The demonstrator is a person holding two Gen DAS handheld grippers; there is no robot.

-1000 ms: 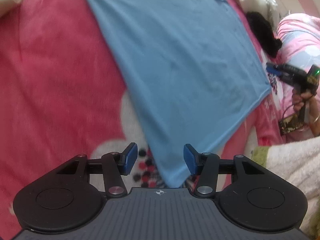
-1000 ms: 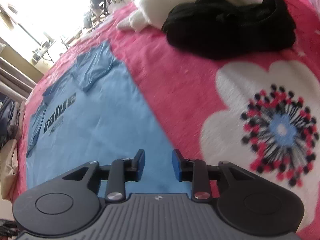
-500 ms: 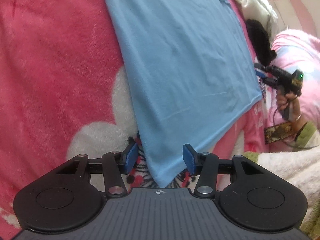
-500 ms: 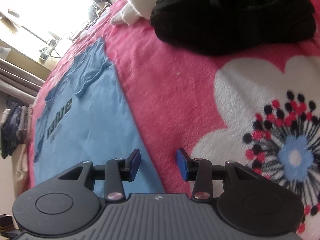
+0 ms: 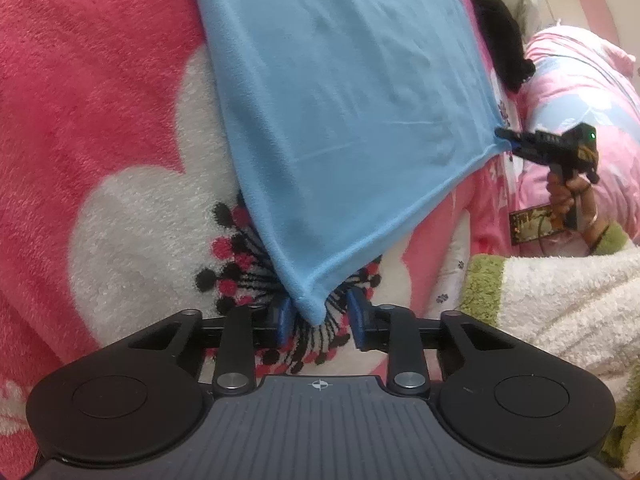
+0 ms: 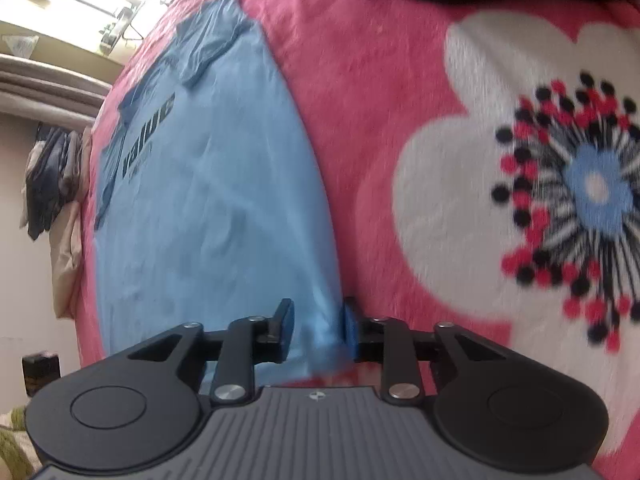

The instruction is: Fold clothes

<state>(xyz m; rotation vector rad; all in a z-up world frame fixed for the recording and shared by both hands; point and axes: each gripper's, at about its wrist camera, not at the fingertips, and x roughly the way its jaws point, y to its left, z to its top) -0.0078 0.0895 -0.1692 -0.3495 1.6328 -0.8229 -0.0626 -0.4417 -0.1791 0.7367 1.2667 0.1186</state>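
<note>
Left wrist alone shows both closing tools, left tool (image 5: pixel 320 318) and right tool (image 5: pixel 505 139), at blue shirt (image 5: pixel 352 100) corners.

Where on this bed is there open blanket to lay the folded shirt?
Free: the blanket left of the shirt, and the flower patch on its other side. Crowded: the black garment and pink bedding beyond that patch.

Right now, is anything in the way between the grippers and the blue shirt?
No, nothing visible is. The left gripper has one bottom corner of the blue shirt between its closing jaws, and the right gripper has the other corner between its closing jaws. Only the flowered blanket lies underneath.
</note>
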